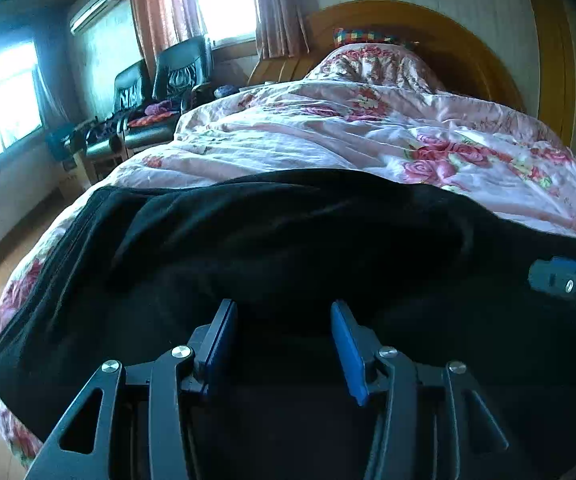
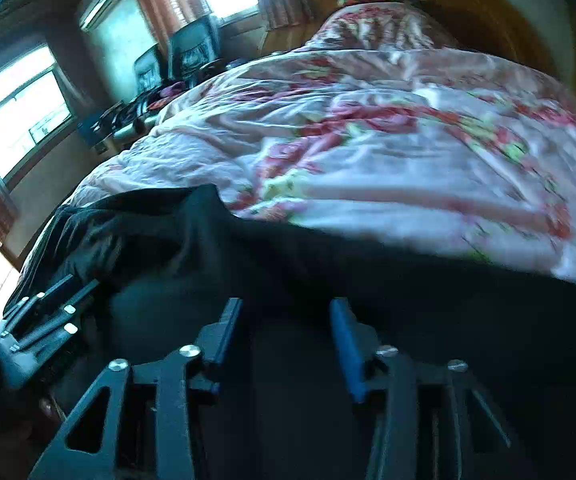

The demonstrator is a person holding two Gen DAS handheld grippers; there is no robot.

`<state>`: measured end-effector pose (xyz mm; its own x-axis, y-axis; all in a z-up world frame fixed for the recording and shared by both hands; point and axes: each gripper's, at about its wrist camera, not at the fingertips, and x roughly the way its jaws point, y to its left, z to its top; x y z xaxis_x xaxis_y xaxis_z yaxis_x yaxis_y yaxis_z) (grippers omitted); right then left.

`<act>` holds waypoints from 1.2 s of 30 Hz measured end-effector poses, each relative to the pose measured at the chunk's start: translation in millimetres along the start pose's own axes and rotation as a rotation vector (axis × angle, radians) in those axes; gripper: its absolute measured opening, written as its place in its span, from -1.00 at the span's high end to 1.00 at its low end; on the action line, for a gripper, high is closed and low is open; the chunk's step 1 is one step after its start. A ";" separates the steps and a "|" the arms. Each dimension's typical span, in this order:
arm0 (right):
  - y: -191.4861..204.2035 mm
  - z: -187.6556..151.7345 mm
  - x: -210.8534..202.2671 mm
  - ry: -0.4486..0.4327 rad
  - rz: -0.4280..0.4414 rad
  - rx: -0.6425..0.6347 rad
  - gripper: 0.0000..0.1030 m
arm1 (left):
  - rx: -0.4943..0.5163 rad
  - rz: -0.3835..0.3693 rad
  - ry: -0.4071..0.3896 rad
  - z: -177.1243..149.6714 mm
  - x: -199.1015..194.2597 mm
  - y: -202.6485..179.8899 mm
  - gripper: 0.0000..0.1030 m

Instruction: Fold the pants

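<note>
Hovering pre-grasp: left gripper [image 1: 284, 312] and right gripper [image 2: 286, 312] both spread, empty, black pants [image 1: 288, 240] directly ahead. Next: pinch near edge.

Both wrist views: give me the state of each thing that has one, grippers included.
Left gripper: open, low over the pants, nothing between its fingers.
Right gripper: open, low over the pants, nothing gripped.
Pants: black, spread across the near edge of the bed, wrinkled, one edge lying doubled over.
Quilt: flowered, rumpled, covering the bed under the pants.
Curtains: drawn aside, window bright.
</note>
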<state>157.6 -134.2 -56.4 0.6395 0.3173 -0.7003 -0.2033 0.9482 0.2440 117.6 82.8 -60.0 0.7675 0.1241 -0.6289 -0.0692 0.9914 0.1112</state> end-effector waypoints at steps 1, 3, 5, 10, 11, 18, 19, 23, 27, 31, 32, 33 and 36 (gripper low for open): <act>-0.2 0.9 -2.8 0.001 0.011 0.005 0.03 | -0.004 -0.004 -0.001 0.0 -0.7 0.6 0.03; -4.2 -2.2 -16.2 -0.008 0.036 0.034 0.04 | -0.017 -0.021 0.001 -0.4 -0.7 2.2 0.03; -8.2 -7.9 -32.2 -0.020 0.042 0.053 0.03 | -0.031 -0.034 0.002 -0.5 -1.8 2.2 0.01; -40.2 -31.3 -82.9 -0.051 -0.027 0.080 -0.10 | -0.066 -0.165 -0.008 0.0 -13.7 0.0 -0.07; -53.3 -36.7 -94.4 -0.060 -0.052 0.108 -0.15 | -0.067 -0.207 -0.010 -0.1 -16.5 -2.0 -0.14; -142.7 -67.0 -168.6 -0.138 -0.225 0.303 -0.30 | -0.001 -0.365 -0.018 -0.2 -33.6 -29.8 -0.18; -152.2 -70.9 -177.4 -0.150 -0.246 0.326 -0.31 | 0.003 -0.369 -0.014 -0.7 -34.4 -32.3 -0.18; -194.3 -91.5 -212.6 -0.202 -0.319 0.460 -0.31 | -0.009 -0.363 0.019 -2.7 -32.3 -36.2 -0.18; -230.5 -116.2 -248.9 -0.272 -0.376 0.637 -0.31 | -0.049 -0.322 0.036 -4.6 -28.8 -26.5 -0.18; -260.4 -135.6 -272.2 -0.341 -0.407 0.782 -0.35 | -0.100 -0.297 0.070 -6.8 -19.6 -15.9 -0.18; -269.1 -139.4 -274.5 -0.348 -0.397 0.817 -0.35 | -0.109 -0.295 0.075 -7.5 -18.1 -14.2 -0.18; -275.5 -141.8 -274.7 -0.357 -0.379 0.840 -0.35 | -0.117 -0.297 0.076 -7.8 -17.7 -12.9 -0.18; -296.3 -149.1 -271.9 -0.372 -0.344 0.909 -0.35 | -0.106 -0.291 0.074 -8.3 -18.6 -14.2 -0.18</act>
<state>-66.6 -499.4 -38.2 0.7769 -0.1387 -0.6142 0.5698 0.5699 0.5921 99.1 66.7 -56.3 0.7167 -0.1664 -0.6772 0.0771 0.9841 -0.1602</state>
